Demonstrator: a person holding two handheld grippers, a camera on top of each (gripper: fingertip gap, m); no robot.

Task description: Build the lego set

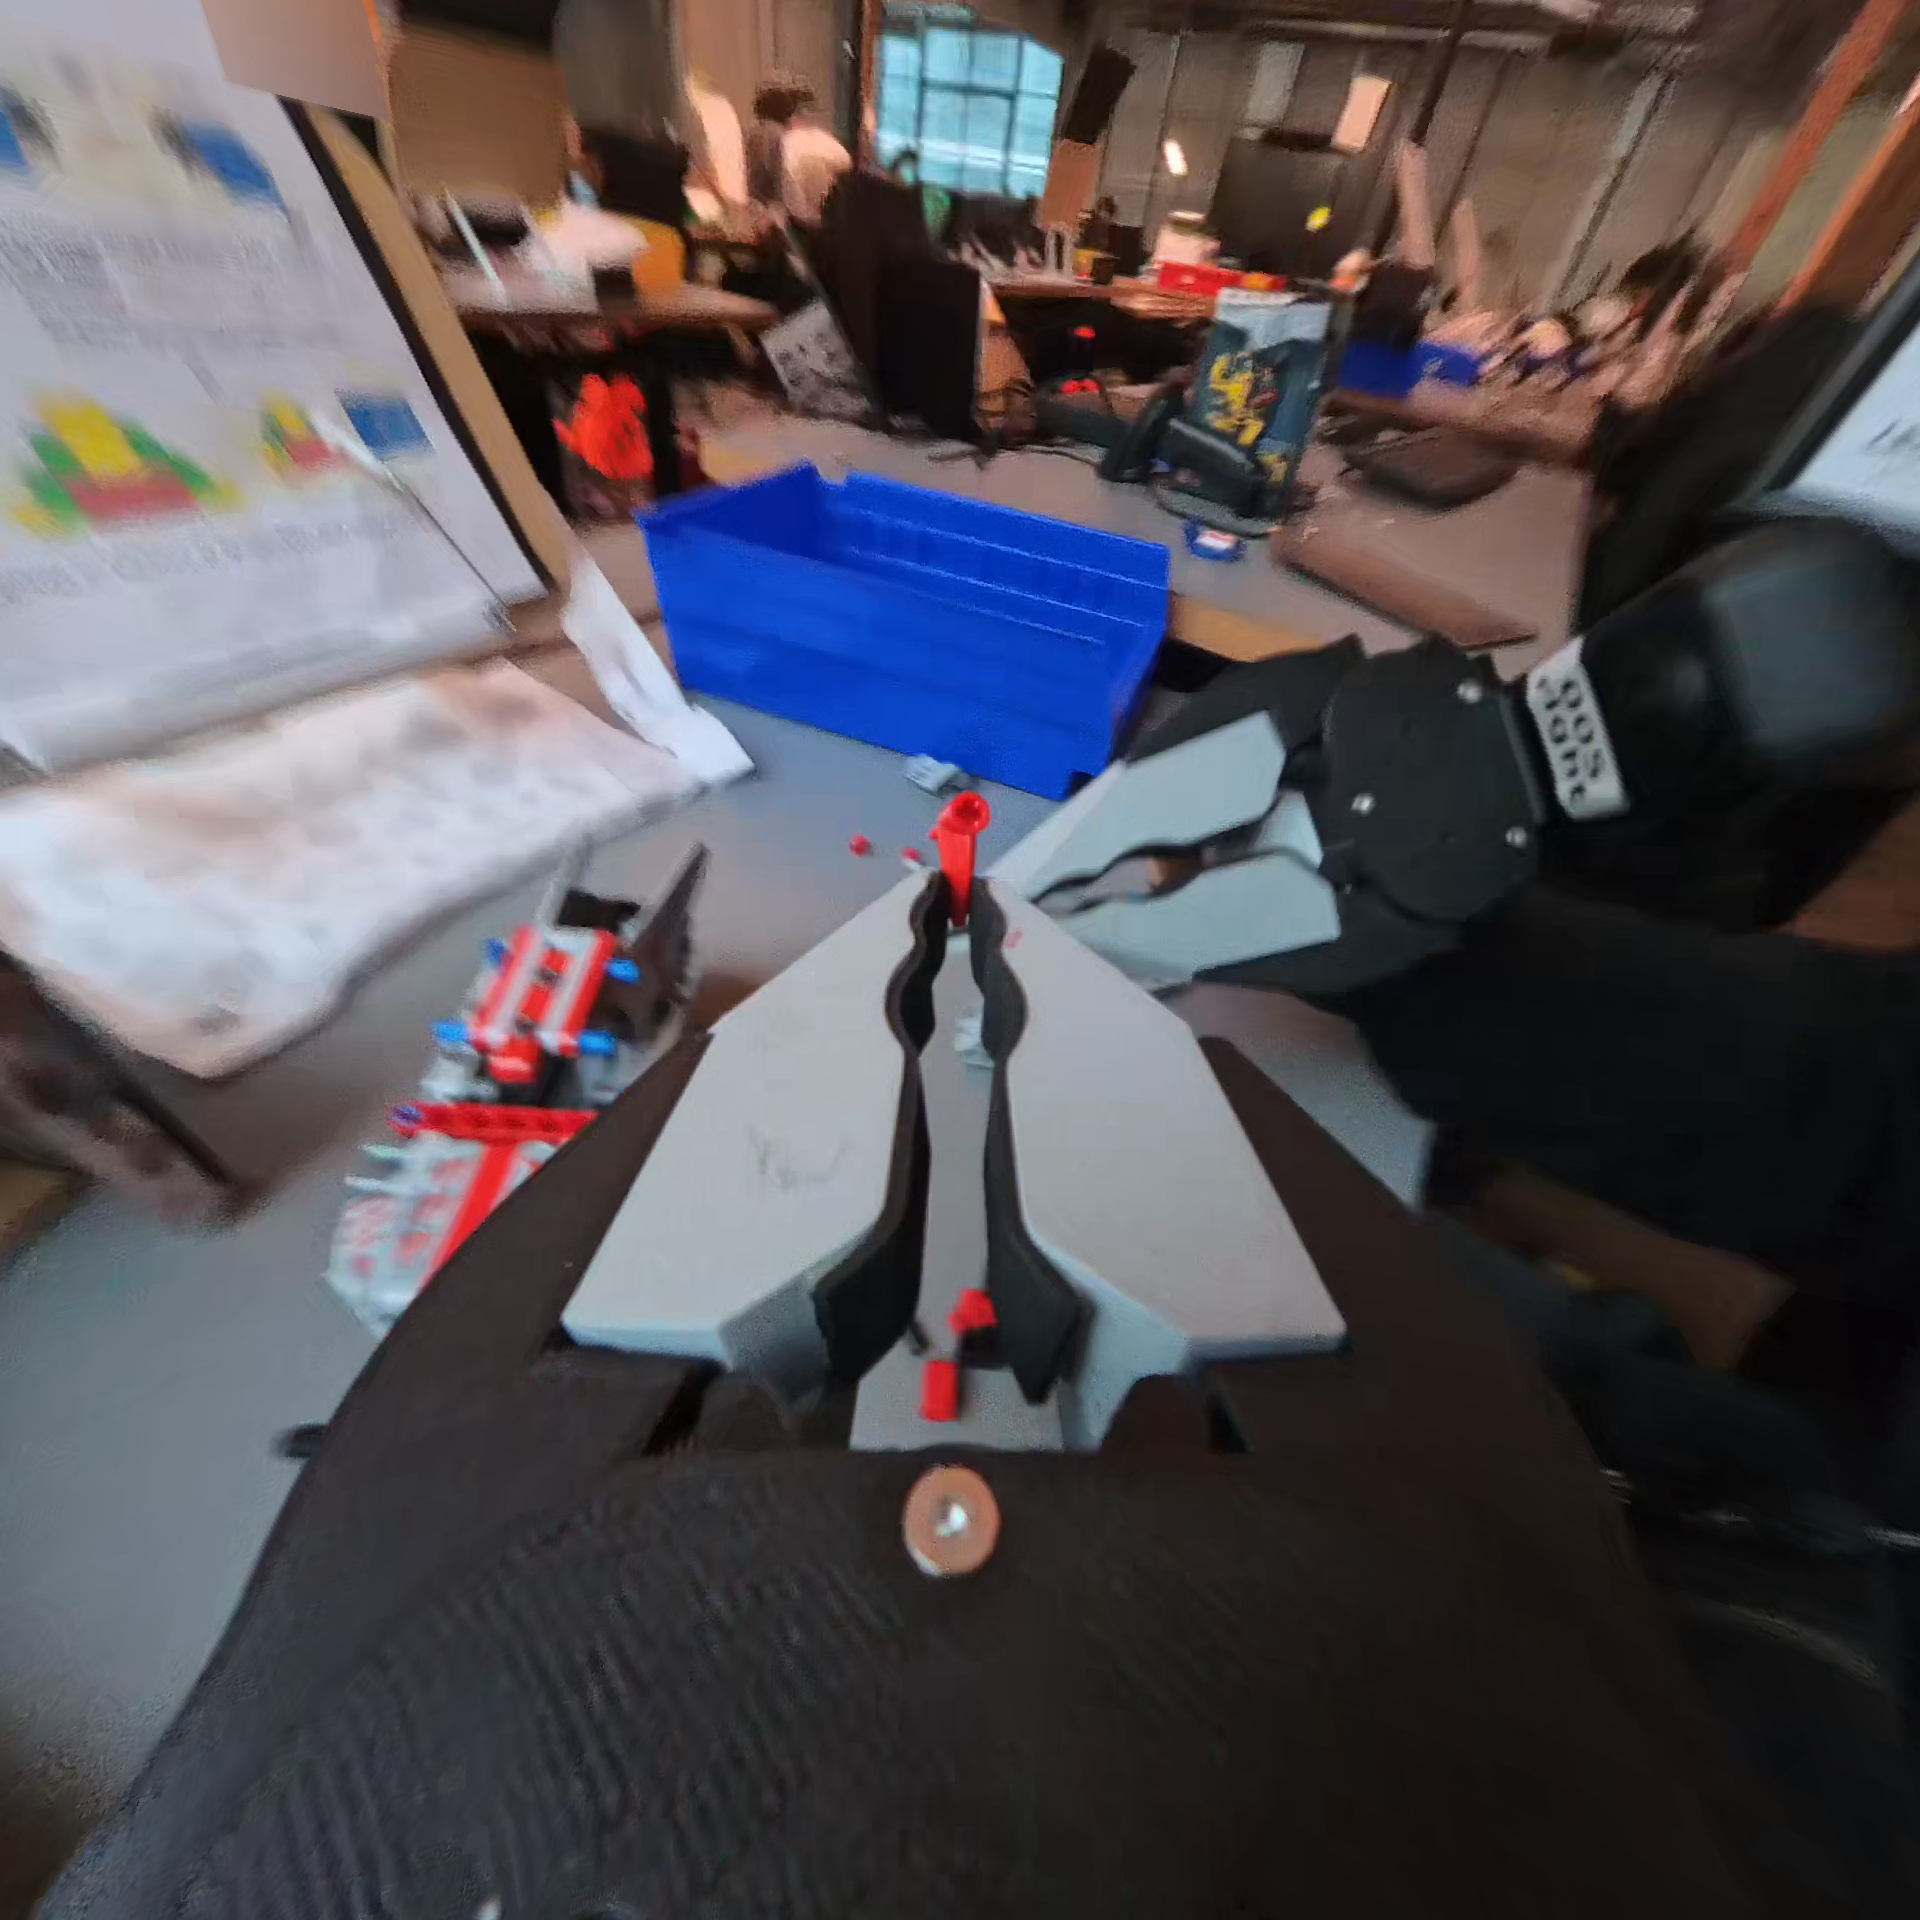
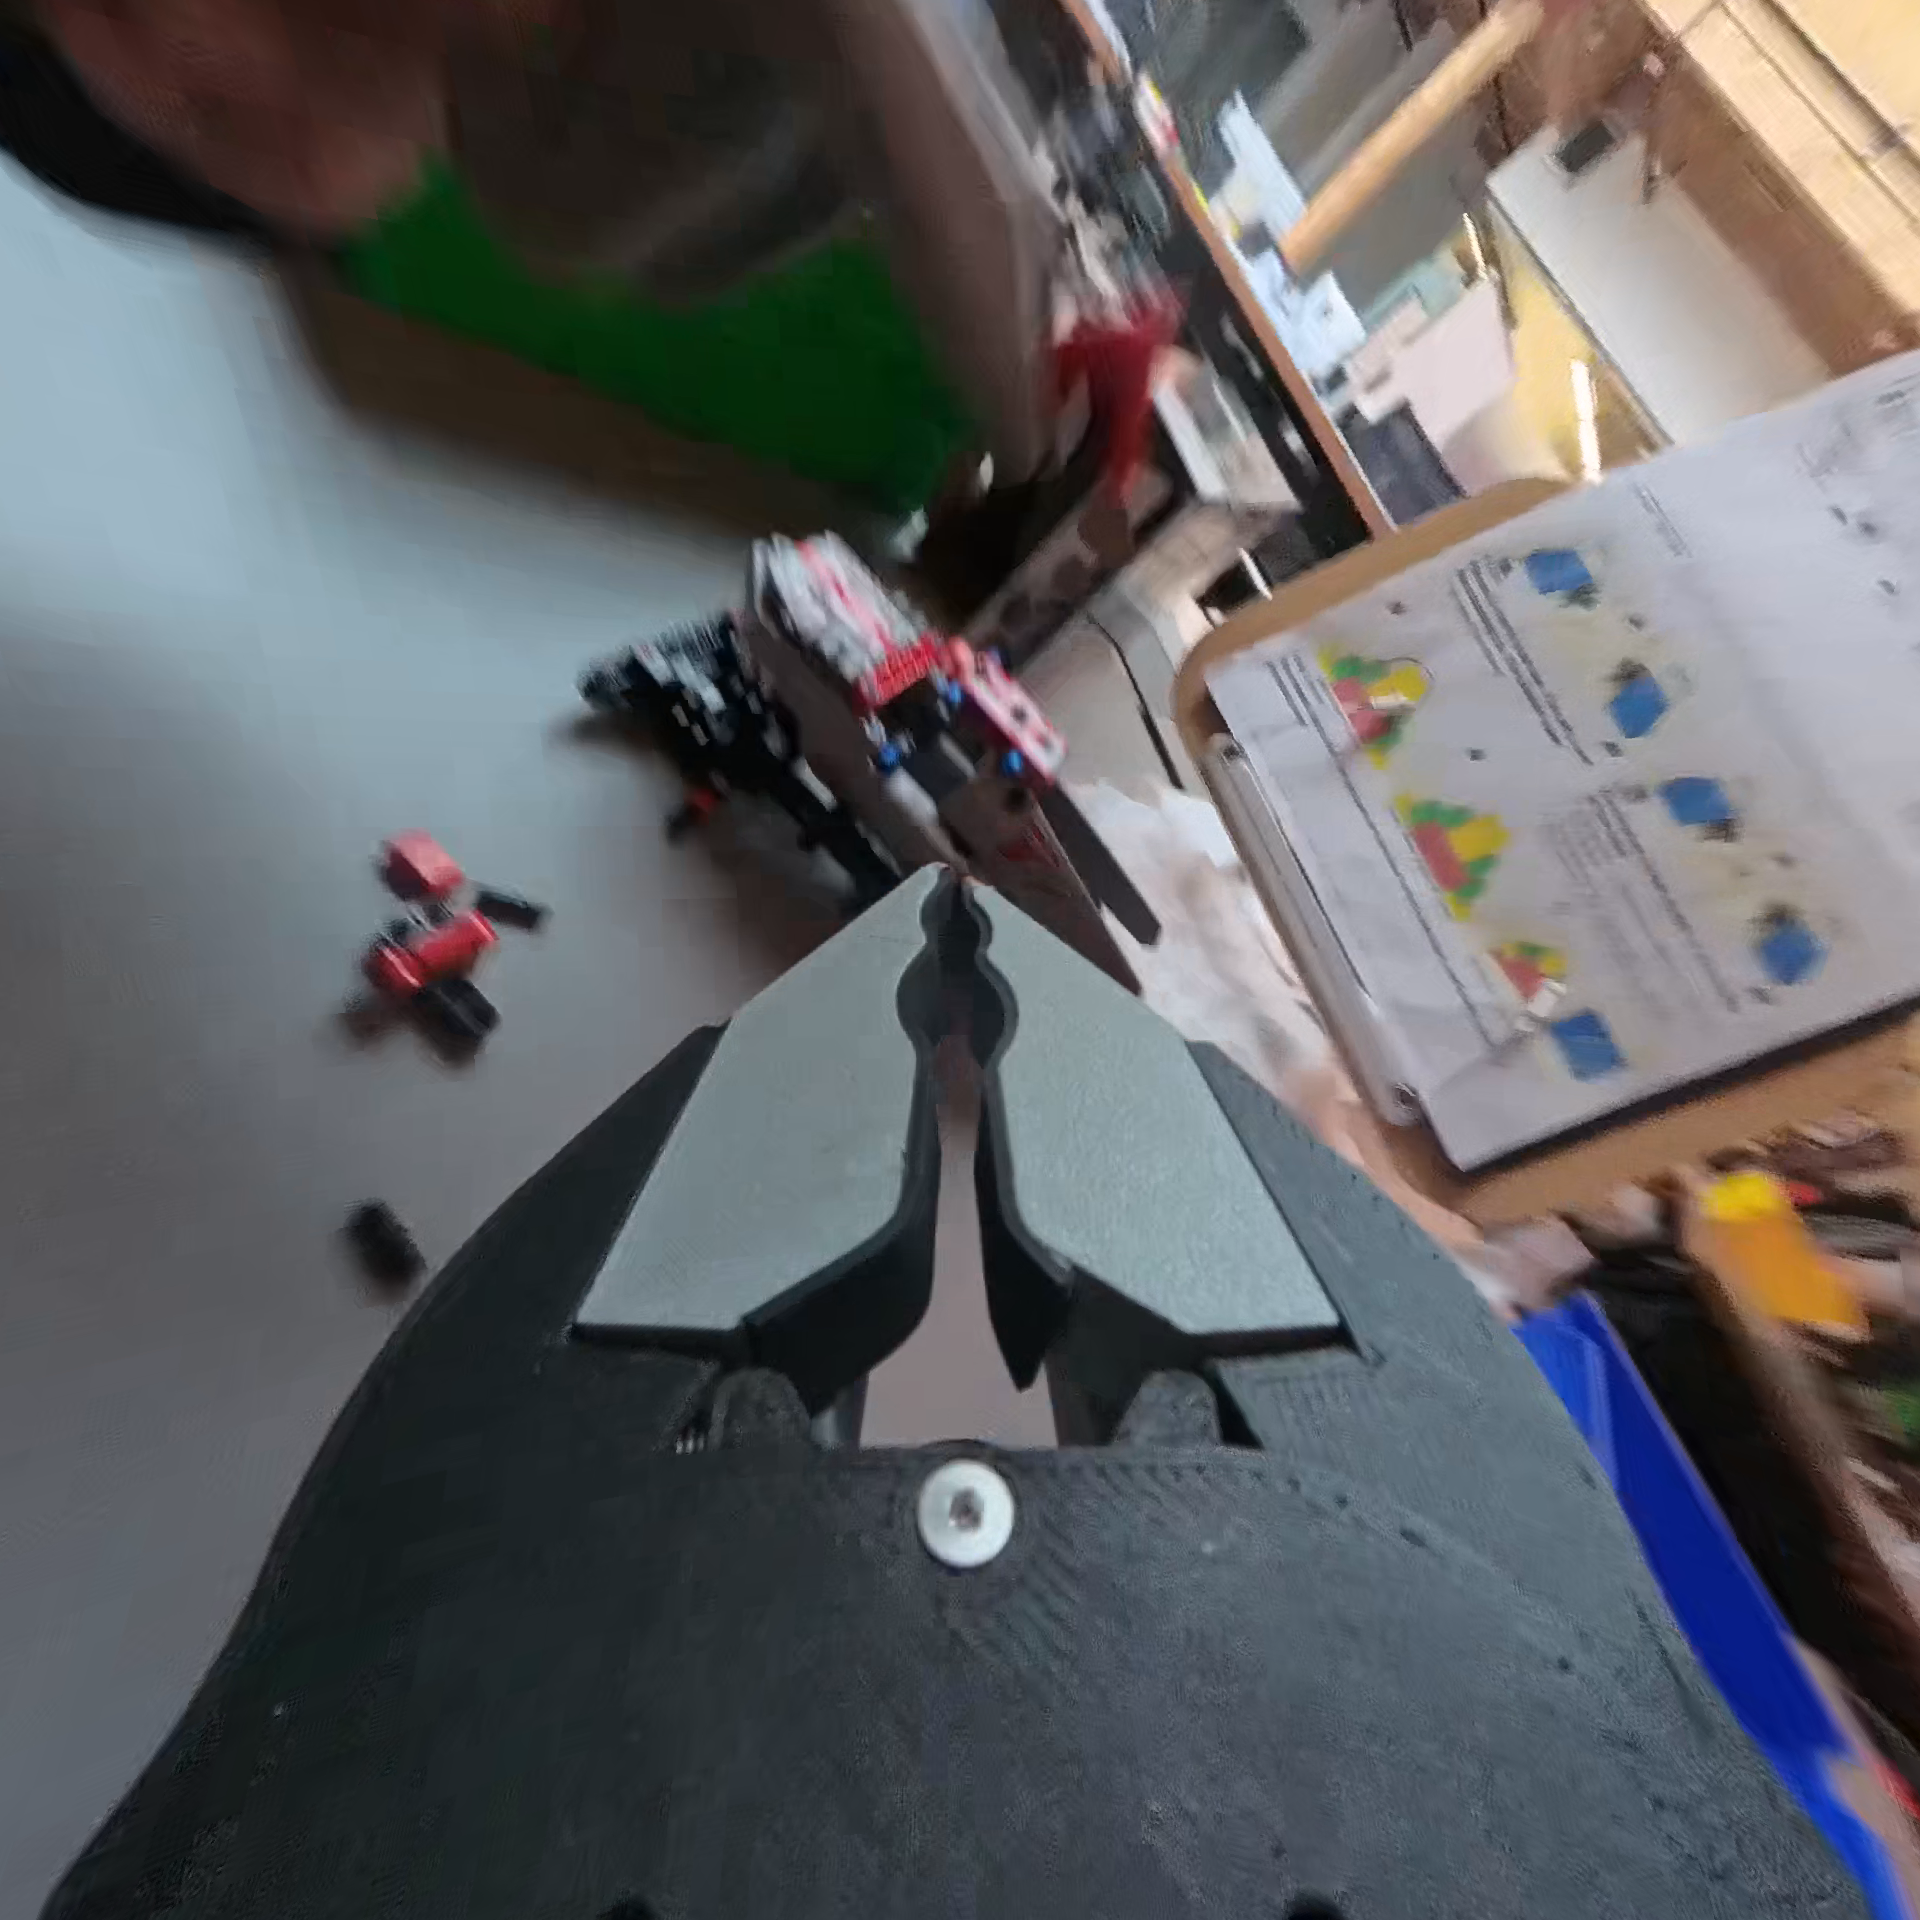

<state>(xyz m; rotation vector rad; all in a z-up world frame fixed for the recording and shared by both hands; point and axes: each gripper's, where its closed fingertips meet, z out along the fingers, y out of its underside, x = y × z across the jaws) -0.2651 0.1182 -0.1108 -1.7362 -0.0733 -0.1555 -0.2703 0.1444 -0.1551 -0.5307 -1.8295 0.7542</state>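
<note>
My left gripper [image 1: 958, 896] is shut on a slim red lego piece [image 1: 960, 844] that sticks up past its fingertips, above the grey table [image 1: 790, 831]. The partly built red, white and black lego model [image 1: 540, 987] stands to the left of it; it also shows in the right wrist view [image 2: 904, 707]. My right gripper [image 2: 951, 885] is shut, tips together, with nothing seen between them, just in front of the model's dark pointed part [image 2: 1049, 883]. It also shows in the left wrist view [image 1: 1143, 862], close to the right of my left gripper.
A blue bin [image 1: 904, 613] stands behind. An instruction board [image 1: 208, 416] leans at the left, with clear plastic bags [image 1: 312, 831] below it. Loose red and black pieces [image 2: 426, 935] and a black piece [image 2: 382, 1236] lie on the table. Small red bits [image 1: 859, 844] lie near the bin. Spacing between my two grippers at the tips: around 6 cm.
</note>
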